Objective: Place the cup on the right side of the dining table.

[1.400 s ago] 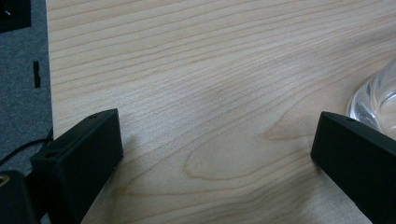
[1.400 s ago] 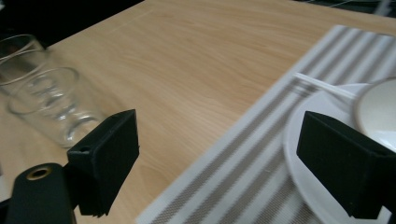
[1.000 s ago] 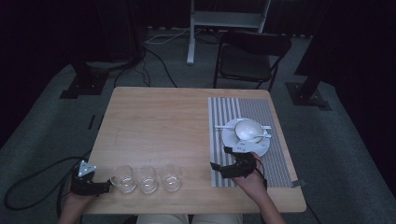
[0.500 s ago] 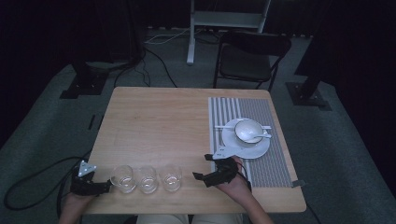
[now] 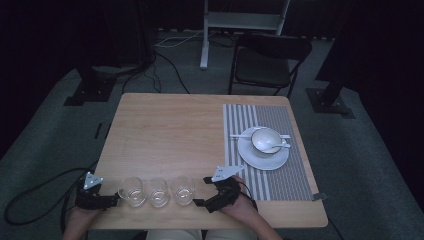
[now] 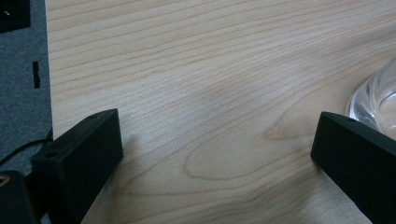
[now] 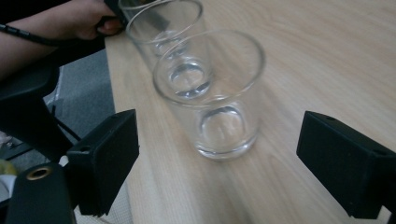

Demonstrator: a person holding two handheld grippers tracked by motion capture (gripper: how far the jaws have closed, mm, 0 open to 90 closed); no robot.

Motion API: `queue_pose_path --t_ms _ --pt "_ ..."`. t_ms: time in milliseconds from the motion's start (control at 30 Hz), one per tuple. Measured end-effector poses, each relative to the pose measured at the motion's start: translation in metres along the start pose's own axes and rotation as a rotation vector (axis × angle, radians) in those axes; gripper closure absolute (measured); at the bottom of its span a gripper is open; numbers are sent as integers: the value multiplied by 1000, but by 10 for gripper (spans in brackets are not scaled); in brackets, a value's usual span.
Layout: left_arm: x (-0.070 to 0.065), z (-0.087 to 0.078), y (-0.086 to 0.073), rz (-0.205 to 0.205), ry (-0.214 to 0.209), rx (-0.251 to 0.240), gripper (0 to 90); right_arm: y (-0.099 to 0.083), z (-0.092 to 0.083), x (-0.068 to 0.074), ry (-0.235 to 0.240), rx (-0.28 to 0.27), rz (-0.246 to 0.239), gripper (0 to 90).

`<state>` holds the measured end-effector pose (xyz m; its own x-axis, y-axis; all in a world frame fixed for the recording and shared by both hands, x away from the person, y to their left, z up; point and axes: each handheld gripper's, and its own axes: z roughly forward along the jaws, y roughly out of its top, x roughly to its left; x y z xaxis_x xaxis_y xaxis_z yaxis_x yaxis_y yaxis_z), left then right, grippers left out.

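So the right gripper [image 5: 203,191] has slid left off the striped placemat [image 5: 265,150] since a second ago and now sits low in the frame, just right of the row of three glasses. The left gripper [image 5: 116,199] hasn't budged from the lower left corner of the counter [image 5: 165,130].

Going left to right in the high view: the left gripper's fingers are spread wide with nothing between them (its own view has just bare wood there, plus the base of a glass at the right edge). Then the left glass [image 5: 131,191], just beside those fingers, the middle glass [image 5: 158,192] and the right glass [image 5: 183,189], all upright near the bottom edge. The right gripper's fingers are wide open too, holding nothing, pointed at the right glass [image 7: 212,91], which stands just ahead of them. Further right, the placemat carries a plate [image 5: 263,156] with a bowl [image 5: 265,139] on it.
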<state>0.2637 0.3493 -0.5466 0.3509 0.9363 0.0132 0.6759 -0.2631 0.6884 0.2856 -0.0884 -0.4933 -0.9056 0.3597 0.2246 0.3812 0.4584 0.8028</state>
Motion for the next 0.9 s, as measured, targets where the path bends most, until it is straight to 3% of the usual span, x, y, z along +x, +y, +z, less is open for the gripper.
queue_pose_path --t_ms 400,600,900 --pt "0 0 0 2 -1 0 25 5 35 2 38 53 -11 123" --pt "0 0 0 3 -2 1 25 10 44 0 32 61 0 123" --pt "0 0 0 5 -4 1 25 15 55 1 -2 85 -22 123"
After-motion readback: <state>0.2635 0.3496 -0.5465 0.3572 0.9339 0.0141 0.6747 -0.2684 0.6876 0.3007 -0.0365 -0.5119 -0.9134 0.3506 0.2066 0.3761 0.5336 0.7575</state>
